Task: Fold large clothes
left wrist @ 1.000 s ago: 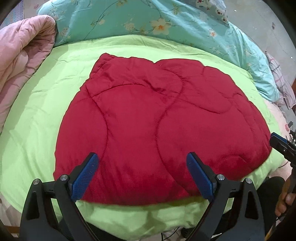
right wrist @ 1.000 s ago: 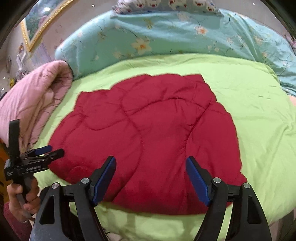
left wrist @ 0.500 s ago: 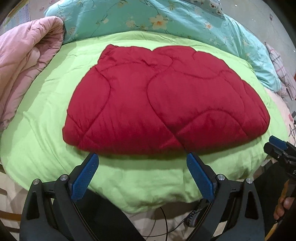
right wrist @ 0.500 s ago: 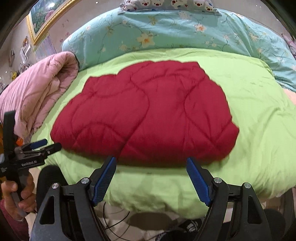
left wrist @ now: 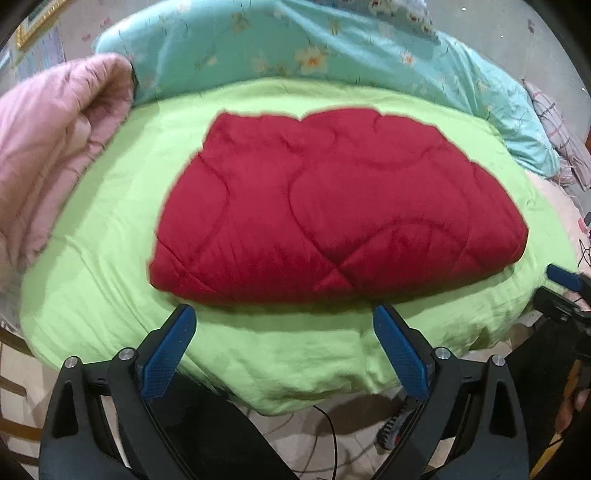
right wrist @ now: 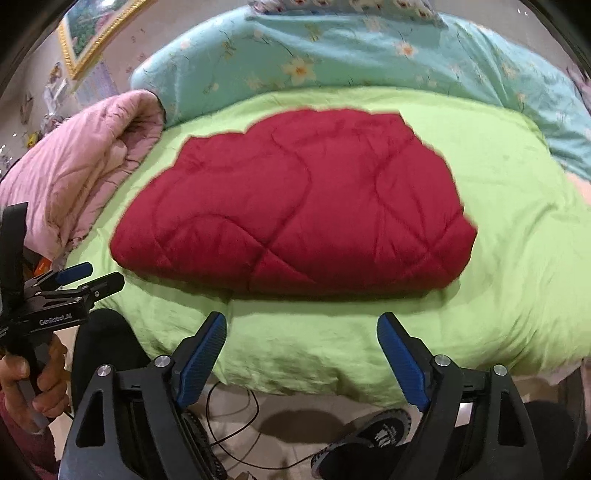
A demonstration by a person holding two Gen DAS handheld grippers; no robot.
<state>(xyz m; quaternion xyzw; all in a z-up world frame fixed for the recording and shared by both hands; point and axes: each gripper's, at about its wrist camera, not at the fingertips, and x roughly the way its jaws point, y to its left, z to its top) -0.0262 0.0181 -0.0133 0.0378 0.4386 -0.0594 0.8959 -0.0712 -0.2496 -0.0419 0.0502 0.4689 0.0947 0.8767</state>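
A red quilted blanket (left wrist: 332,214) lies folded in a thick slab on the lime-green bed cover (left wrist: 110,258); the right wrist view shows the same blanket (right wrist: 295,206). My left gripper (left wrist: 282,312) hangs open off the bed's near edge, short of the blanket, with nothing between its blue pads. My right gripper (right wrist: 302,318) is likewise back from the blanket; its jaws are opening and hold nothing. Each gripper also appears at the side of the other's view: right gripper (left wrist: 565,291), left gripper (right wrist: 85,280) held by a hand.
A pink quilt (left wrist: 48,147) is bunched at the bed's left. A teal floral duvet (left wrist: 295,44) lies across the far side. Below the bed edge are a floor with a thin black cable (right wrist: 229,435) and a dark shoe (right wrist: 369,439). A gold-framed picture (right wrist: 96,33) hangs on the wall.
Both grippers have drawn back from over the red blanket to beyond the bed's near edge, so the floor now shows. The right jaws stand slightly wider. The blanket lies unmoved.
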